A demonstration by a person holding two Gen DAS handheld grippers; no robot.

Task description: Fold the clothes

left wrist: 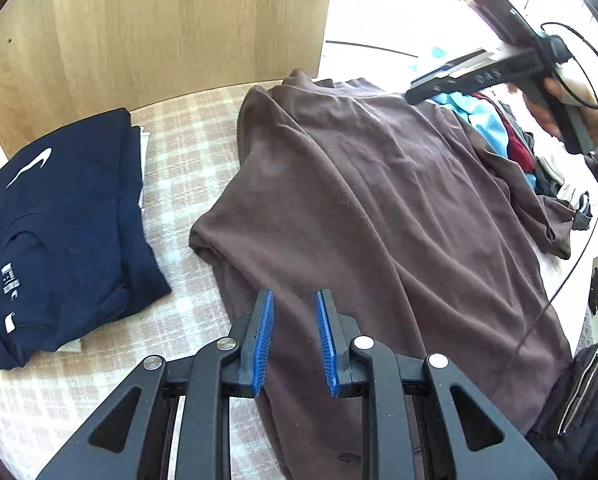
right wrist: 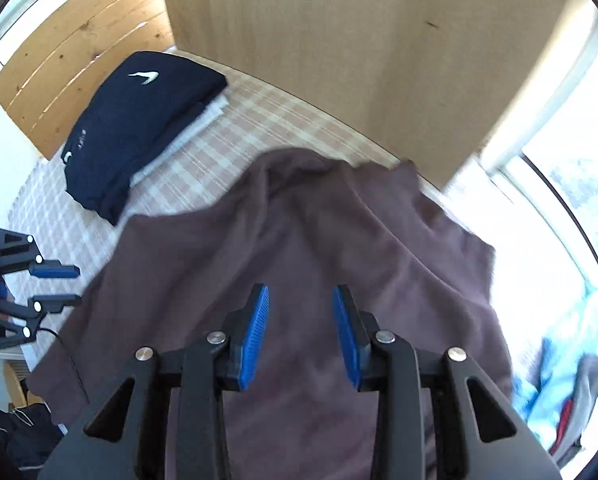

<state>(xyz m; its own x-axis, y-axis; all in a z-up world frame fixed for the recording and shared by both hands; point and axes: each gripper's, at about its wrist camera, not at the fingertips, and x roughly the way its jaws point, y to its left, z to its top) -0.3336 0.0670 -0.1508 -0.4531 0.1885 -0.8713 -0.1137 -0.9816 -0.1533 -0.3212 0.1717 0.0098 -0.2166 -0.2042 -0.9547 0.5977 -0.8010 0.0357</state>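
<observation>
A brown garment [left wrist: 359, 200] lies spread and creased across the checked tablecloth [left wrist: 187, 152]. My left gripper [left wrist: 295, 300] hovers open over its near left edge, nothing between the blue pads. The right gripper [left wrist: 413, 94] shows in the left wrist view at the far right, raised above the cloth in a hand. In the right wrist view the brown garment [right wrist: 299, 248] fills the middle, and my right gripper [right wrist: 301, 294] stands open above it, empty. The left gripper [right wrist: 77, 284] appears open at the garment's left edge.
A folded navy shirt [left wrist: 59, 220] with a white logo sits on pale folded cloth at the left, also seen as the navy shirt [right wrist: 139, 120]. A wooden panel [left wrist: 159, 28] backs the table. A heap of mixed clothes [left wrist: 511, 144] lies at the right.
</observation>
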